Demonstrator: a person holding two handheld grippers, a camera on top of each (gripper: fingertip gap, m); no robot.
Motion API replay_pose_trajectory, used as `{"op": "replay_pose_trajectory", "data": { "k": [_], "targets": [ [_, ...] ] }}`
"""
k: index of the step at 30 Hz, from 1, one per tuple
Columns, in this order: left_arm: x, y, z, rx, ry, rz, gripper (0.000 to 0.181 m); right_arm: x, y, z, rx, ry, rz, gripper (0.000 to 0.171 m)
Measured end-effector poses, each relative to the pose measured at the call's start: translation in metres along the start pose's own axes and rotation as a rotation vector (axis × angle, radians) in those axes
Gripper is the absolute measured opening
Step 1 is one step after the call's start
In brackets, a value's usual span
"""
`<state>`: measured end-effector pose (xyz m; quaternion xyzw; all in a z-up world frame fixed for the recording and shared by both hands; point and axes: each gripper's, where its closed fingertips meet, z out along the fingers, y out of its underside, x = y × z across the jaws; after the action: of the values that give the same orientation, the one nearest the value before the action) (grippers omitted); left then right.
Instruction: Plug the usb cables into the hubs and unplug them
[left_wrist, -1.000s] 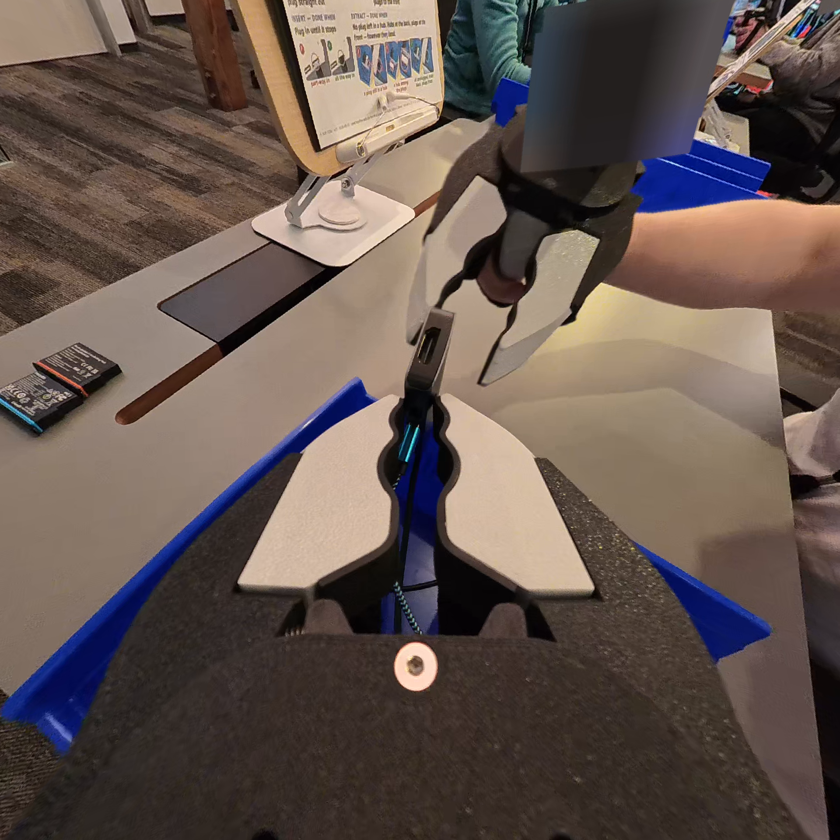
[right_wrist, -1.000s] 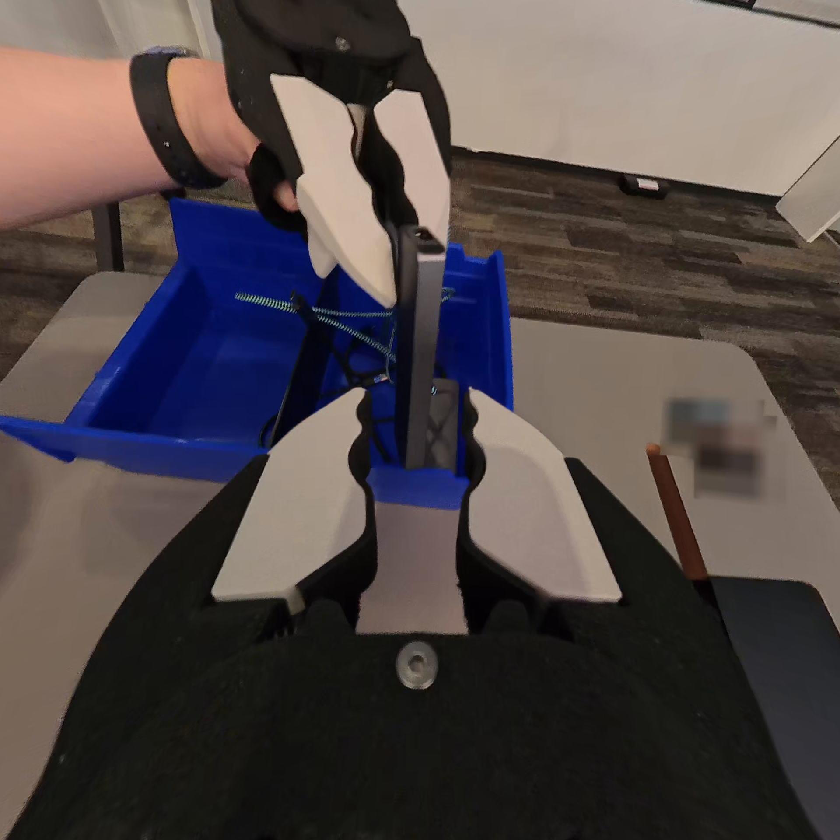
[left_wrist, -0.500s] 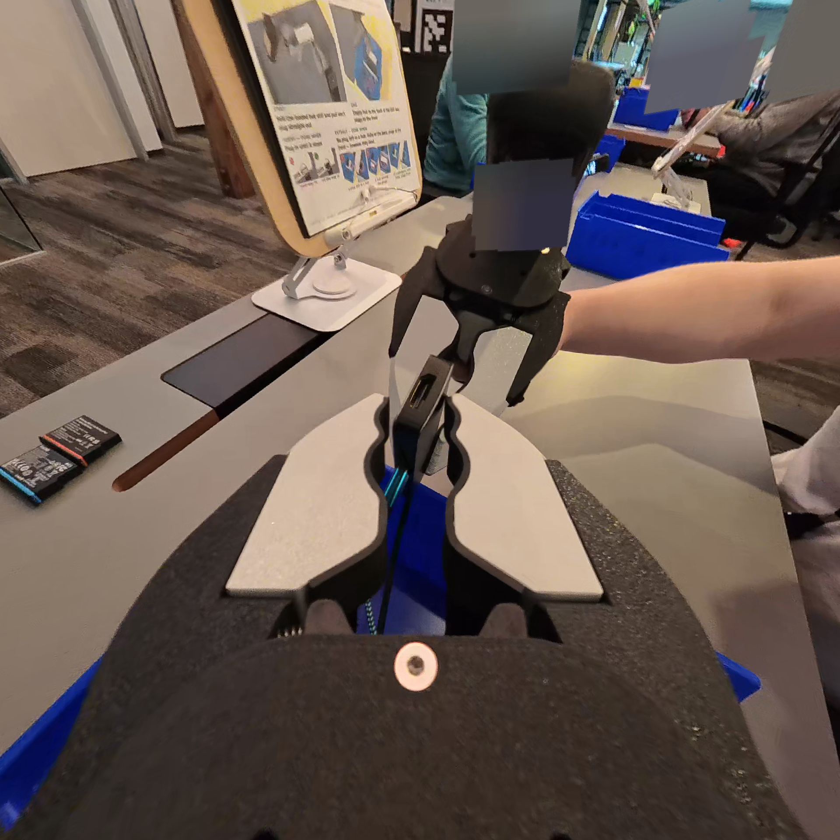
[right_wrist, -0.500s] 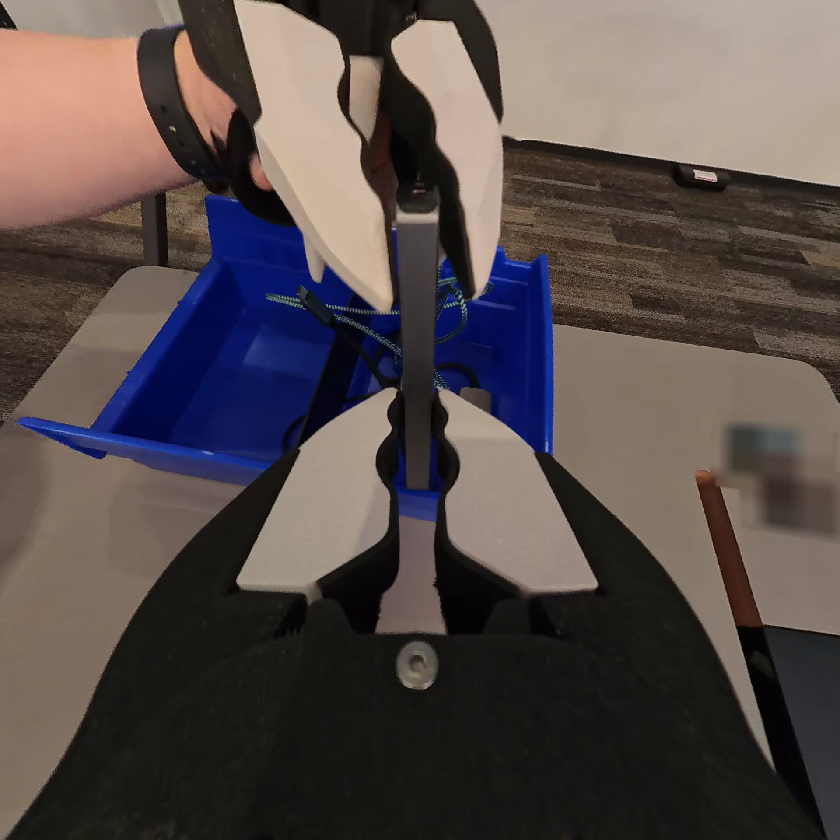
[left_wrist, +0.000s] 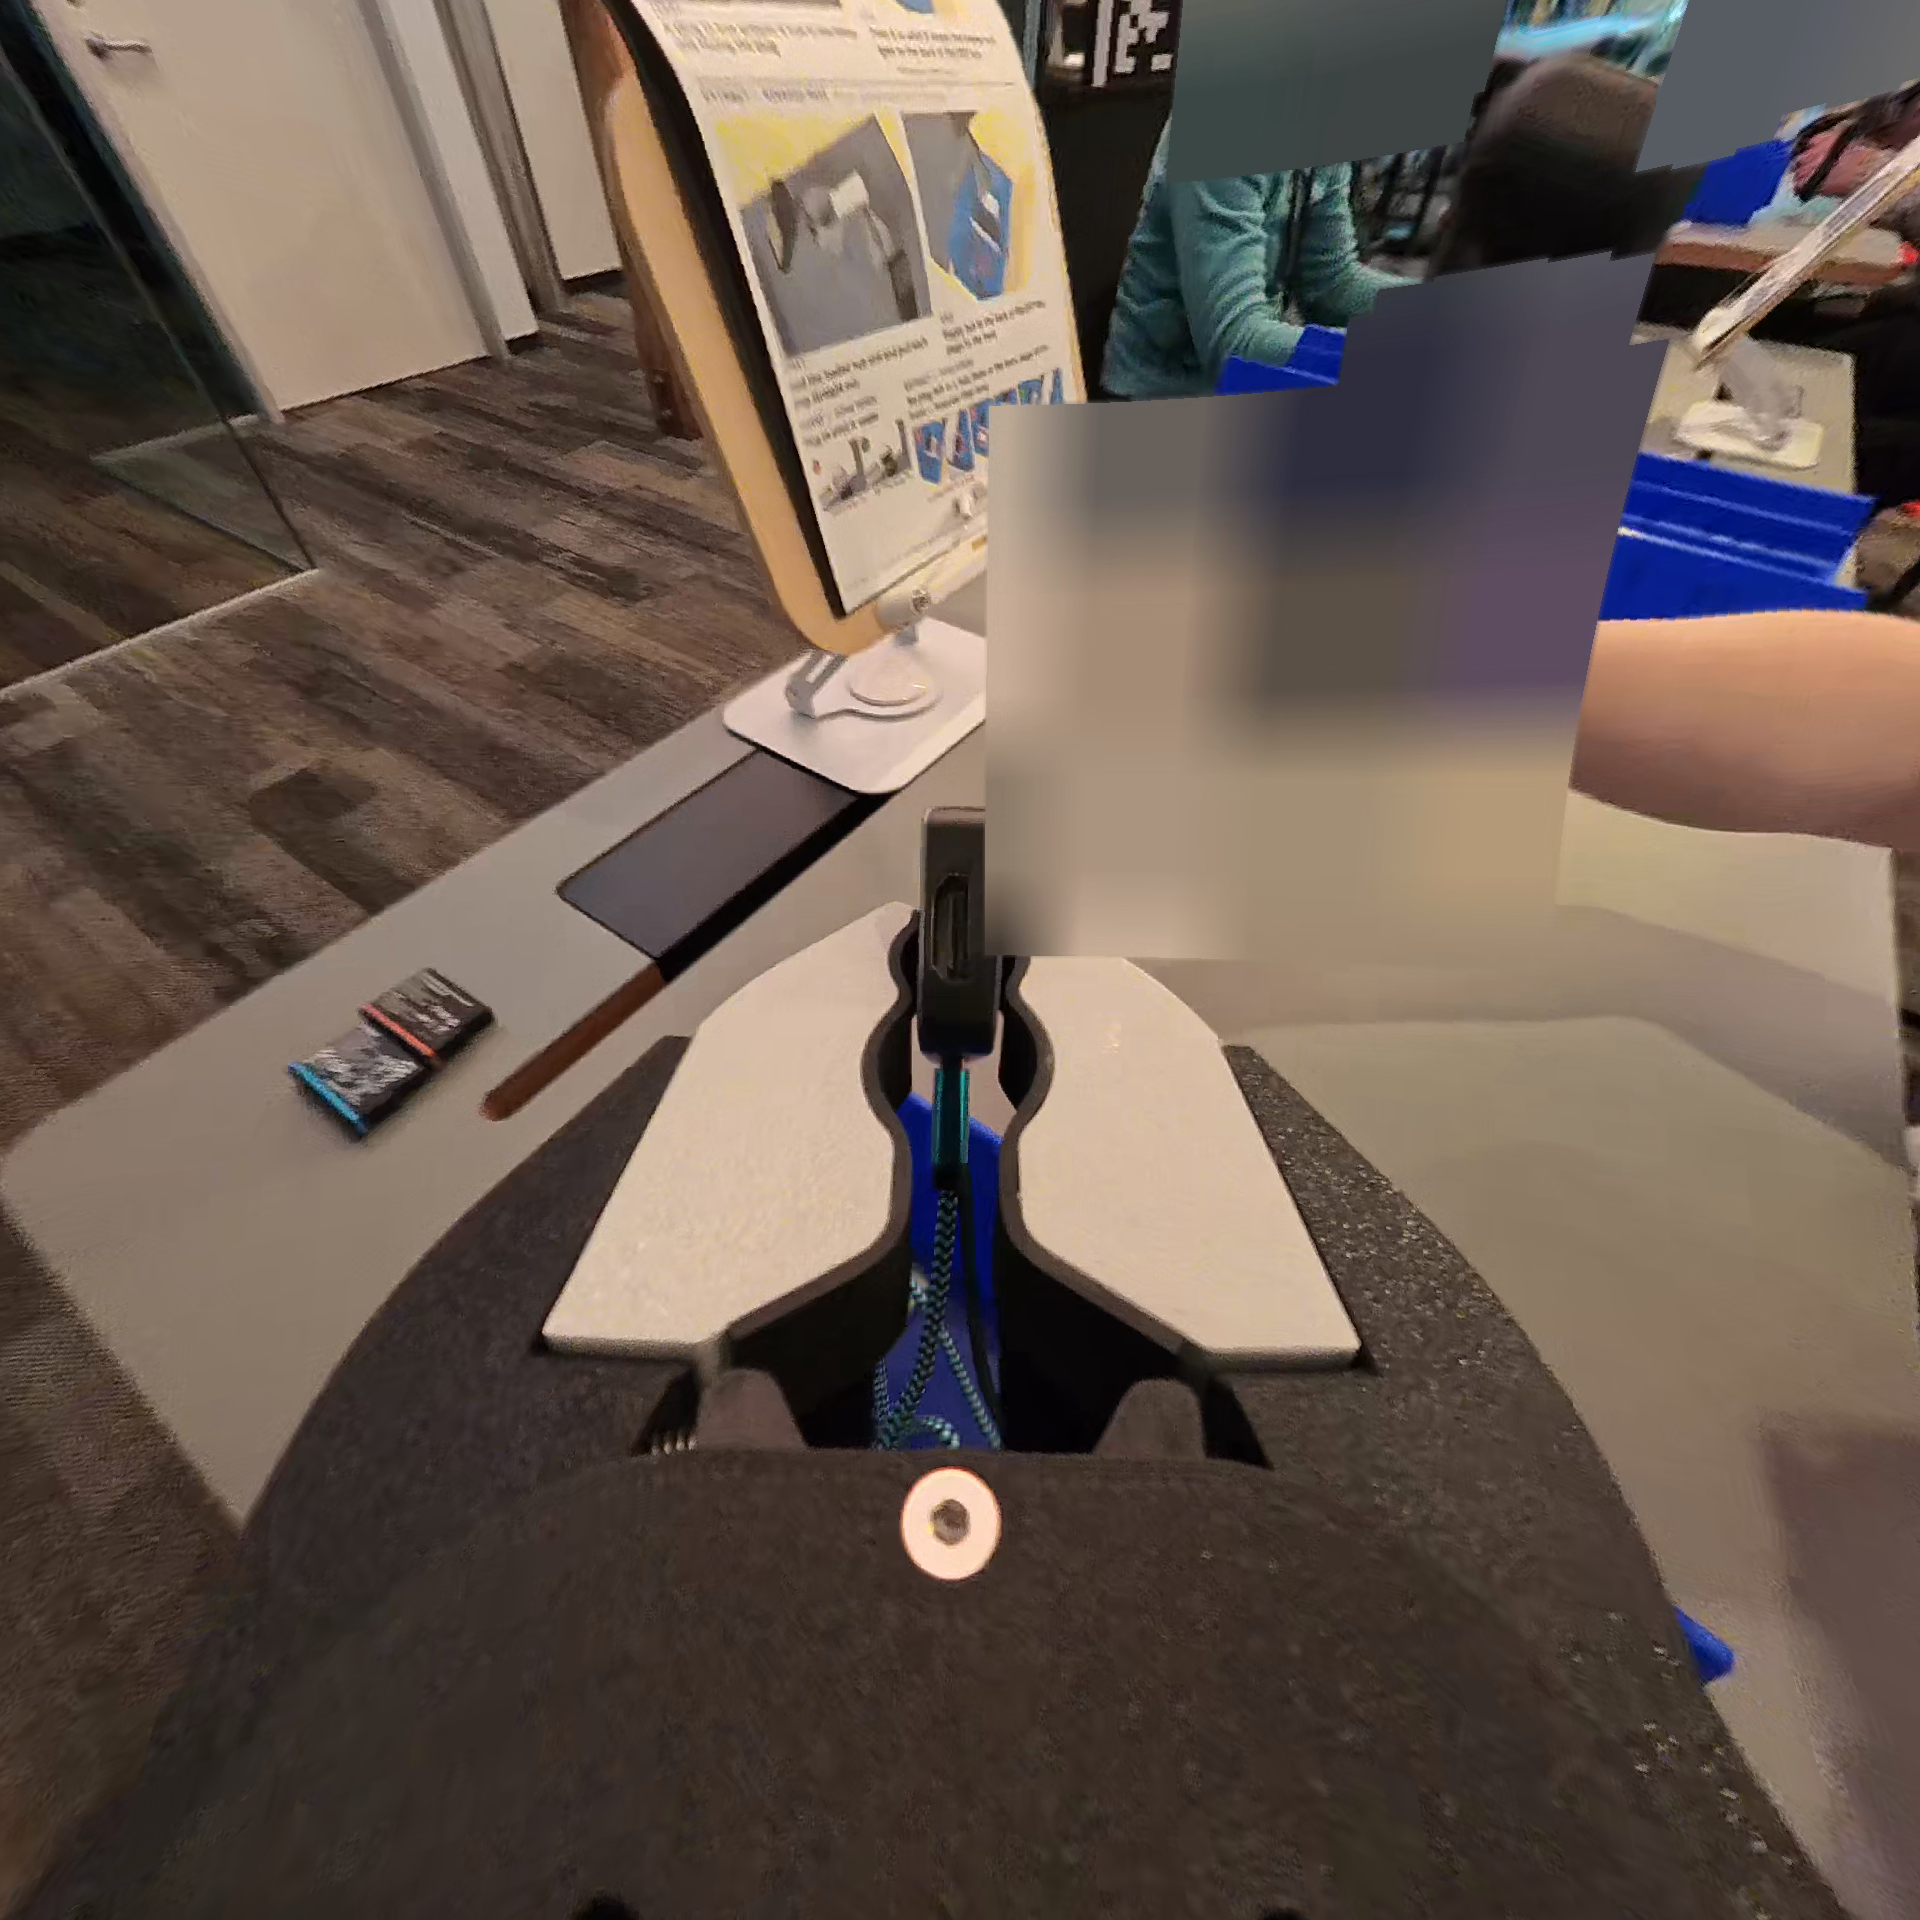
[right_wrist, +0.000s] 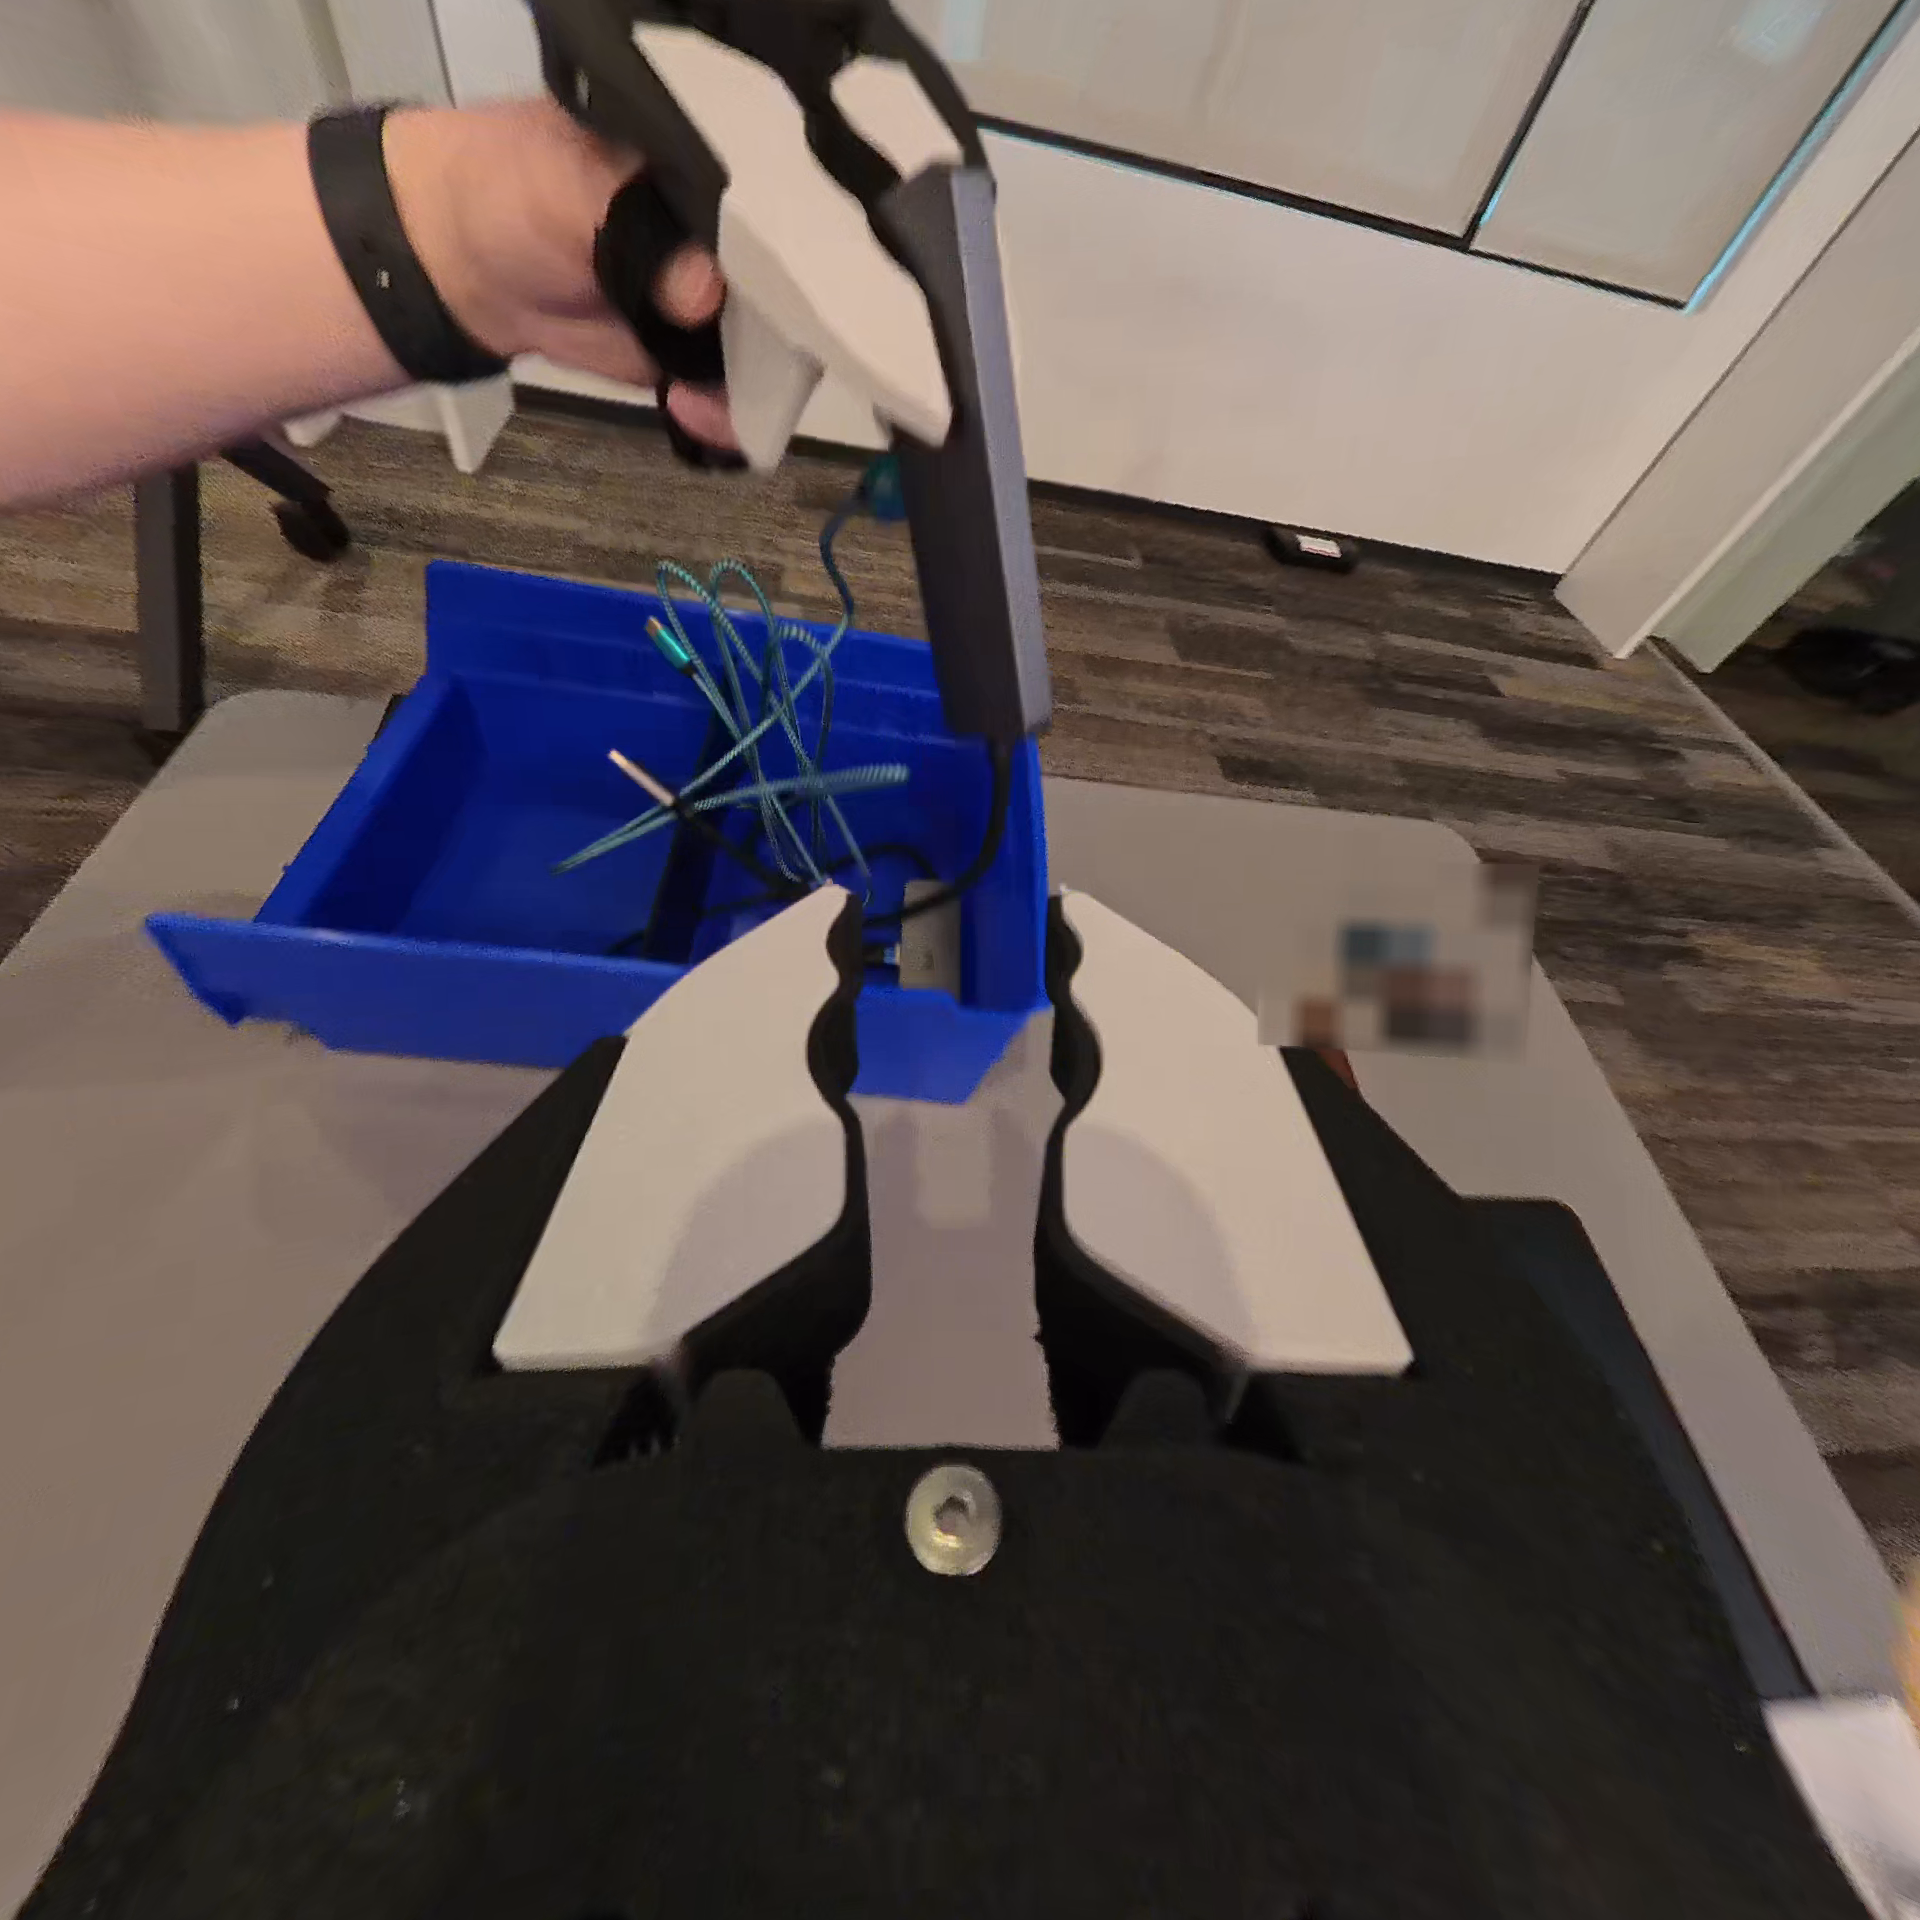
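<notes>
- The grey table (left_wrist: 1558, 1195) carries everything; a second grey table top (right_wrist: 260, 1195) shows in the right wrist view, with wood-pattern floor around both.
- A dark rectangular inset panel (left_wrist: 717, 862) sits flush in the table surface; this panel is the landmark.
- Just beyond the panel stands the white base plate (left_wrist: 862, 738) of a stand holding an instruction board (left_wrist: 852, 312).
- A narrow brown slot (left_wrist: 571, 1049) runs on from the panel's near corner.
- Two small dark packs (left_wrist: 390, 1049) lie side by side beyond that slot, near the table's corner.
- A blue bin (right_wrist: 447, 977) rests on the table top, cables inside.
</notes>
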<state>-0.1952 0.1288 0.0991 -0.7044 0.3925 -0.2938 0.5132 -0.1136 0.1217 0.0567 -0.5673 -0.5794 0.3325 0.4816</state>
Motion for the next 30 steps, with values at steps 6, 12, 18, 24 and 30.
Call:
{"op": "replay_pose_trajectory", "data": {
  "k": [6, 12, 18, 24, 30],
  "targets": [
    [0.006, -0.053, -0.011, -0.004, -0.070, 0.095, 0.012, -0.008, 0.025, -0.094, -0.038, 0.099, -0.023, 0.031],
    [0.015, -0.099, -0.029, 0.084, -0.143, 0.113, 0.011, -0.019, 0.056, -0.164, -0.089, 0.174, 0.001, 0.031],
    [0.019, -0.122, -0.044, 0.149, -0.214, 0.079, 0.011, -0.030, 0.078, -0.199, -0.125, 0.199, 0.030, 0.031],
    [0.019, -0.093, -0.044, 0.079, -0.237, 0.039, 0.011, -0.040, 0.085, -0.206, -0.112, 0.185, 0.047, 0.031],
    [0.009, -0.096, -0.060, 0.139, -0.281, -0.008, 0.011, -0.047, 0.089, -0.207, -0.146, 0.179, 0.029, 0.031]
  ]
}}
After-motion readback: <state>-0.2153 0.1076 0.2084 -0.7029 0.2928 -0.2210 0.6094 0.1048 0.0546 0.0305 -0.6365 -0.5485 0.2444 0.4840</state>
